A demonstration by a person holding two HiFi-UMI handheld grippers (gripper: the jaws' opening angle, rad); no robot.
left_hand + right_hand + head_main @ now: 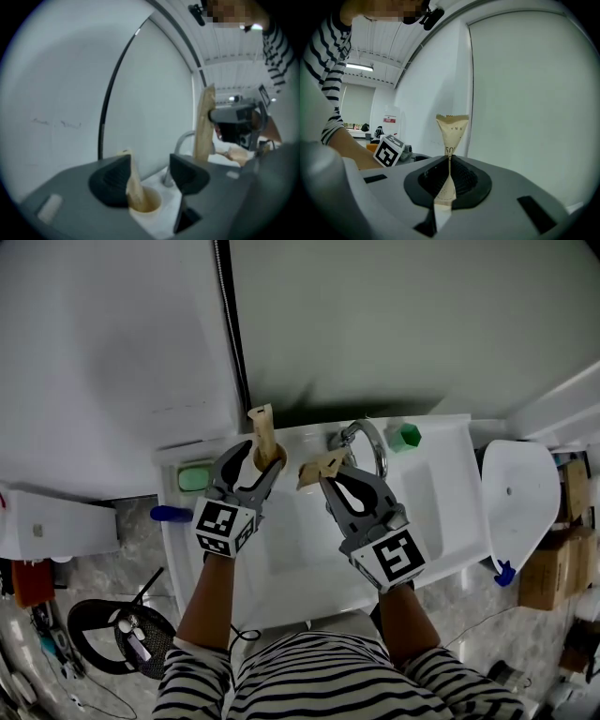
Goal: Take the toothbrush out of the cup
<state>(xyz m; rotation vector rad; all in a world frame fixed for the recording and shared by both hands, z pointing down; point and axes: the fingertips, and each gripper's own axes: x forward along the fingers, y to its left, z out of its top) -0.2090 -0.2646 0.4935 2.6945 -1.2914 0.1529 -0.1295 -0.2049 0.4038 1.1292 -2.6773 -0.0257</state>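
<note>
Our right gripper (449, 177) pinches one wrapped toothbrush (452, 131), already out — our left gripper (150, 173) gapes wide at the cup (146, 208); next, we'd close on the second brush (131, 185) inside.

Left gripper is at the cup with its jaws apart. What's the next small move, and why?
Probably close the left gripper on the wrapped toothbrush. Its jaws stand apart either side of it, and it stands in the cup, leaning by one pad, ungripped. The right gripper is shut on a second paper packet, so it looks busy.
</note>
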